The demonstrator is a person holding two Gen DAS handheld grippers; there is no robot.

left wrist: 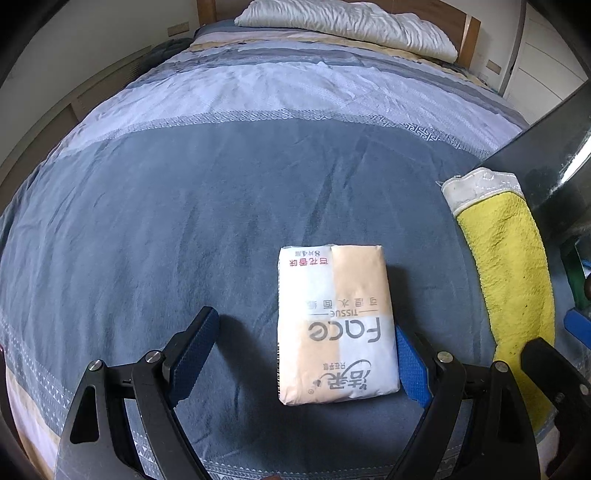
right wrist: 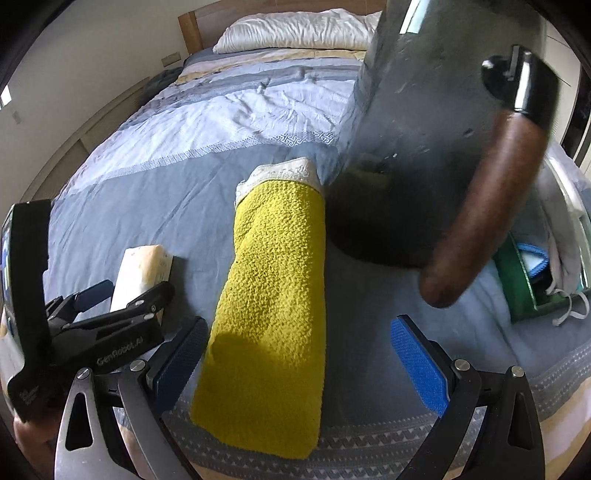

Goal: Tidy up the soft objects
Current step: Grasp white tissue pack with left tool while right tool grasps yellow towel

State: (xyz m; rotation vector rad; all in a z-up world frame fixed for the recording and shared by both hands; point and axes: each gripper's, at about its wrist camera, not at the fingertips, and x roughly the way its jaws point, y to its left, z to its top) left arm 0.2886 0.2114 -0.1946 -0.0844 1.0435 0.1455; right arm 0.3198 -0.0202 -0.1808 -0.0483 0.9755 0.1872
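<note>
A white and peach tissue pack (left wrist: pixel 334 325) lies flat on the blue bedspread (left wrist: pixel 184 221). My left gripper (left wrist: pixel 303 360) is open around its near end; the right pad sits close against the pack's edge and the left pad stands well apart. A rolled yellow towel (right wrist: pixel 273 295) with a white end lies to the right of the pack. My right gripper (right wrist: pixel 299 363) is open around the towel's near end, with the towel nearer the left pad and neither pad pressing on it. In the right wrist view the left gripper (right wrist: pixel 135 288) and tissue pack (right wrist: pixel 144 266) show at the left.
A dark raised panel (right wrist: pixel 424 129) with a brown handle (right wrist: pixel 480 206) looms right of the towel. Beyond it a green container (right wrist: pixel 517 284) holds a blue-rimmed item and white cloth. A white pillow (left wrist: pixel 351 26) lies at the wooden headboard. Walls flank the bed.
</note>
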